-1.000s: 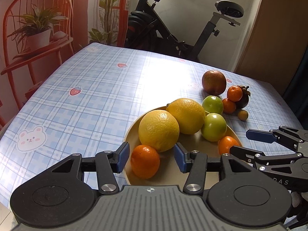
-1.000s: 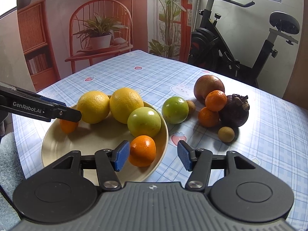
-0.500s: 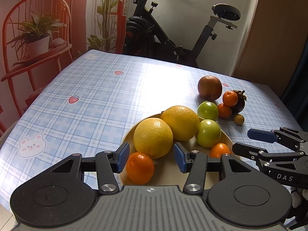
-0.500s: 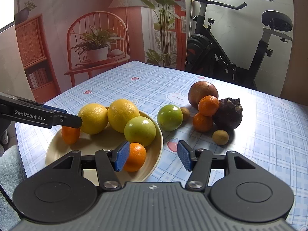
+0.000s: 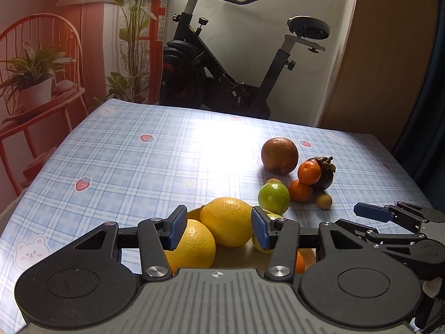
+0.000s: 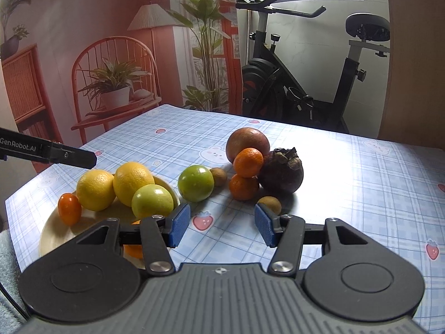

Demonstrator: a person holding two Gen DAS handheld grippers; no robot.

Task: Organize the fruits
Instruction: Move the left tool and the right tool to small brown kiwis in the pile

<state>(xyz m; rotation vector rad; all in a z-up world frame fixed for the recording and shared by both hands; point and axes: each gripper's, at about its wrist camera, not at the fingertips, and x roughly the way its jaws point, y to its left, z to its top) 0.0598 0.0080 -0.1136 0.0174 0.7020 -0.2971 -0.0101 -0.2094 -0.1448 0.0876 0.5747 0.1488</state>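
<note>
Both hand-held grippers, left [image 5: 218, 229] and right [image 6: 222, 224], wide, empty, half-hiding plate [image 6: 46, 239] and orange [image 6: 133, 249]

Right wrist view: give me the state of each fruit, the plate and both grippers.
Plate: on table, holding fruit.
Two yellow citrus: on plate.
Green fruit: on plate.
Small orange: on plate.
Second green fruit: on table, off plate.
Mangosteen: on table.
Stacked tangerines: on table.
Left gripper: open, empty.
Right gripper: open, empty.

black claw [image 5: 218, 229], blue pads [image 5: 177, 231], silver screws, grey ribbed base, genrobot.ai marking
</note>
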